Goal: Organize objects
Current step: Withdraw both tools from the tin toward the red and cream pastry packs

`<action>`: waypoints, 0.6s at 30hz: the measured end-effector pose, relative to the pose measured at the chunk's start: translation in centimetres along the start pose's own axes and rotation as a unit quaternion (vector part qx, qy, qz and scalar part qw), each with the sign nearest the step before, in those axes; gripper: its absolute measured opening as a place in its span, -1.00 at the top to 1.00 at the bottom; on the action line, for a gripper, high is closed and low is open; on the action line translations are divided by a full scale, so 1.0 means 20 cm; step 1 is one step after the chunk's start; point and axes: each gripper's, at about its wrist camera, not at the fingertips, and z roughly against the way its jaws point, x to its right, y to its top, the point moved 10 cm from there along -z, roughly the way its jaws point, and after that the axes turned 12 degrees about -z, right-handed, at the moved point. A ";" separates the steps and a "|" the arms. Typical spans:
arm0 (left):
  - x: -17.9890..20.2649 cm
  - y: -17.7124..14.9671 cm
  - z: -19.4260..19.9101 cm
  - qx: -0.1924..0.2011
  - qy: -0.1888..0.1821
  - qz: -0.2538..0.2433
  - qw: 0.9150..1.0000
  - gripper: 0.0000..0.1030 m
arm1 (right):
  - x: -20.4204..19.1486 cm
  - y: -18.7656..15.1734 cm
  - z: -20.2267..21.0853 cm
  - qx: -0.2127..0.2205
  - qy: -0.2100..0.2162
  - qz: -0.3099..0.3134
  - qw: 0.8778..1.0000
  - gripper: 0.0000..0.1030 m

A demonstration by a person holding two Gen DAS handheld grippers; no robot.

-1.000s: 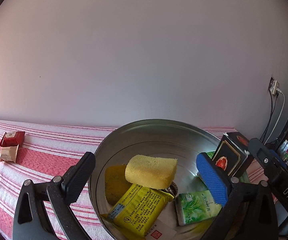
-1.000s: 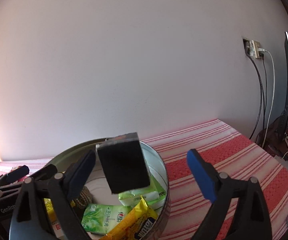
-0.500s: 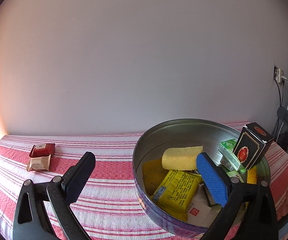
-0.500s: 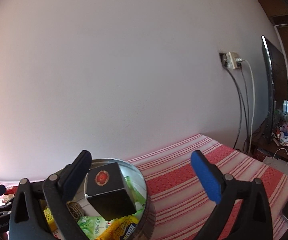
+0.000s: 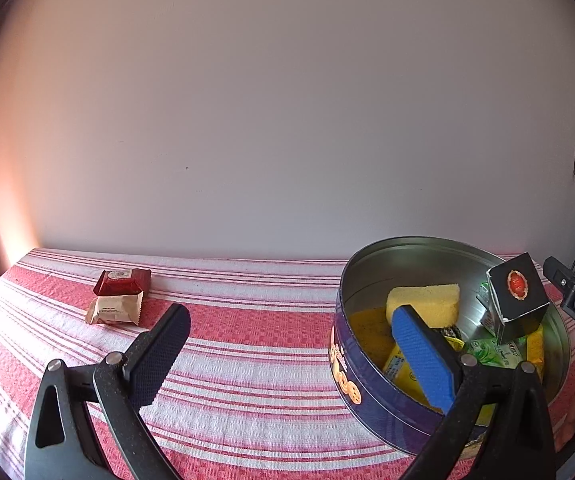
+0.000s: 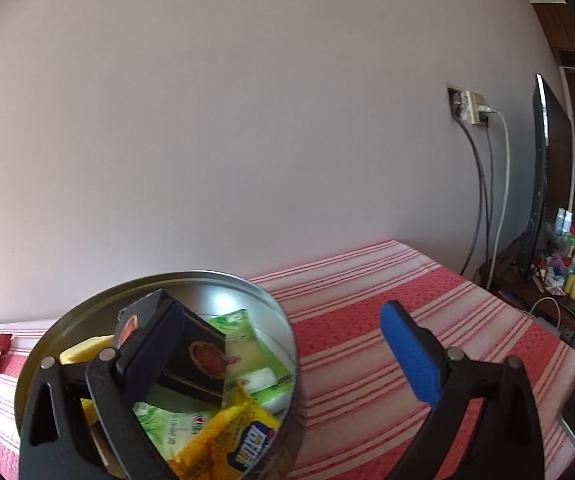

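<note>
The black box (image 5: pixel 516 295) now sits tilted inside the round tin (image 5: pixel 371 396) on top of the packets, and both the right gripper (image 6: pixel 287 354) and left gripper (image 5: pixel 289 354) have their jaws apart, holding nothing. Judging by the layout, the next move is for the left gripper to reach across the striped table (image 5: pixel 247 344) to the red packet (image 5: pixel 121 282) and beige packet (image 5: pixel 113 310), well apart from the tin

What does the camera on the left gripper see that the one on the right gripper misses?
Only the left wrist view shows the tan snack packet in full, lying beside the red packet, and the tin's blue printed outside.

Only the right wrist view shows the dark flat screen and the cluttered side table.

Both show the round metal tin, the black box with a red emblem inside it, and the red striped cloth.
</note>
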 end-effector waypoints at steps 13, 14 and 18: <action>-0.04 -0.06 0.00 -0.012 0.034 -0.029 0.999 -0.98 | -0.05 0.07 0.16 0.099 0.009 0.005 0.995 -0.99; -0.05 -0.07 0.01 -0.013 0.039 -0.031 0.999 -0.98 | -0.06 0.07 0.18 0.109 0.010 0.004 0.994 -0.99; -0.14 -0.09 0.03 -0.009 0.054 -0.030 0.998 -0.98 | -0.14 0.06 0.24 0.131 0.010 -0.002 0.991 -1.00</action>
